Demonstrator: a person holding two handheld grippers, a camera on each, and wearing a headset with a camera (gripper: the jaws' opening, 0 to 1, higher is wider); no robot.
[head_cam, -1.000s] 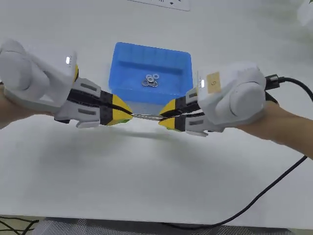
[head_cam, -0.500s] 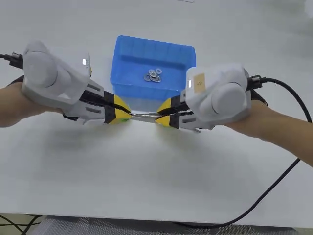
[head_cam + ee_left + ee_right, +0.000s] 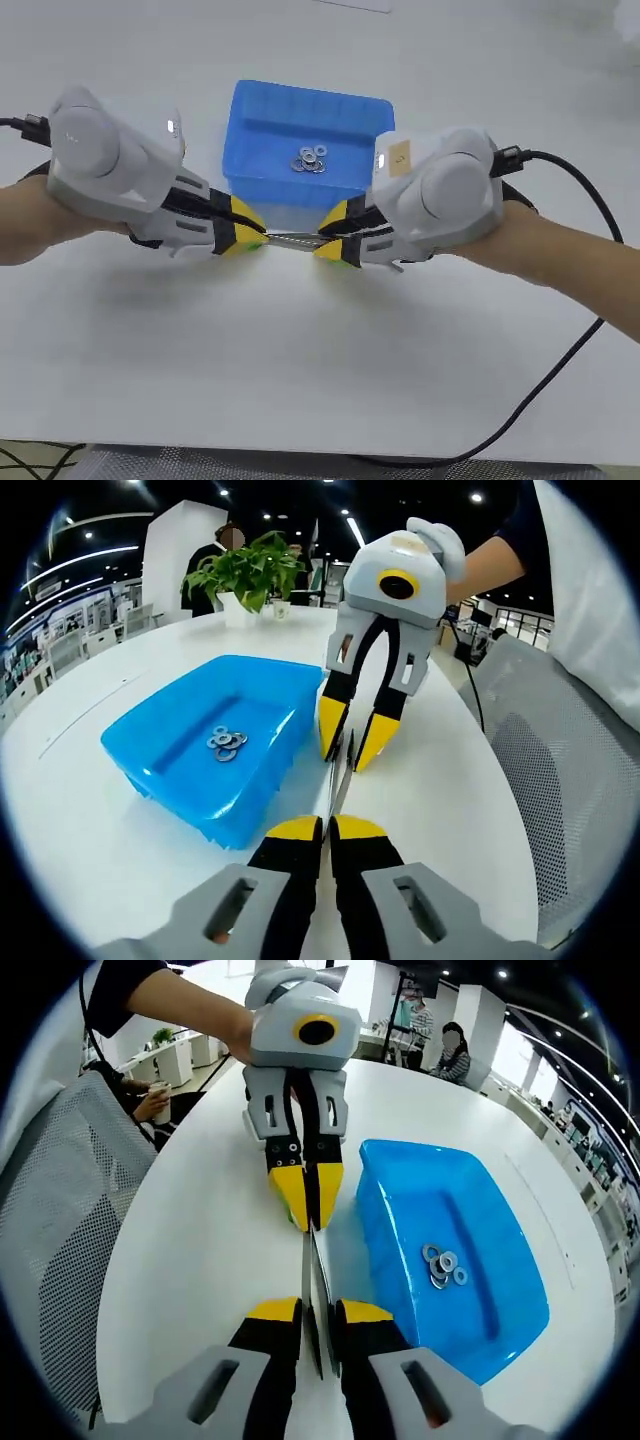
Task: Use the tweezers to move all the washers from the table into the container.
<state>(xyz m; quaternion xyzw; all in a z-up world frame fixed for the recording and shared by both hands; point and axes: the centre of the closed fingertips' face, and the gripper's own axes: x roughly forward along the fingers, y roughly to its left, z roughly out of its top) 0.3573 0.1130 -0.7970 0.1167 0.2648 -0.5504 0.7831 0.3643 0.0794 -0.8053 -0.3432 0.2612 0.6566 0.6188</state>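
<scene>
A blue container point(image 3: 250, 110) sits on the white table with several washers point(image 3: 311, 160) lying in a heap on its floor. Just in front of it the metal tweezers point(image 3: 292, 240) hang level between two facing grippers. My left gripper point(image 3: 262, 240) is shut on one end and my right gripper point(image 3: 320, 243) is shut on the other. In the left gripper view, my own jaws point(image 3: 327, 828) clamp the tweezers point(image 3: 340, 780), with the right gripper point(image 3: 348, 752) beyond. In the right gripper view, the tweezers point(image 3: 310, 1260) run from my jaws point(image 3: 316, 1310) to the left gripper point(image 3: 308, 1210), beside the container point(image 3: 400, 1260).
A black cable point(image 3: 560, 360) trails from the right gripper across the table toward the front edge point(image 3: 300, 455). A potted plant point(image 3: 245, 575) stands at the table's far end. A mesh chair point(image 3: 50, 1210) is beside the table, and people sit in the background.
Both grippers have drawn slightly closer together with the tweezers still held between them. The washers in the container have not moved.
</scene>
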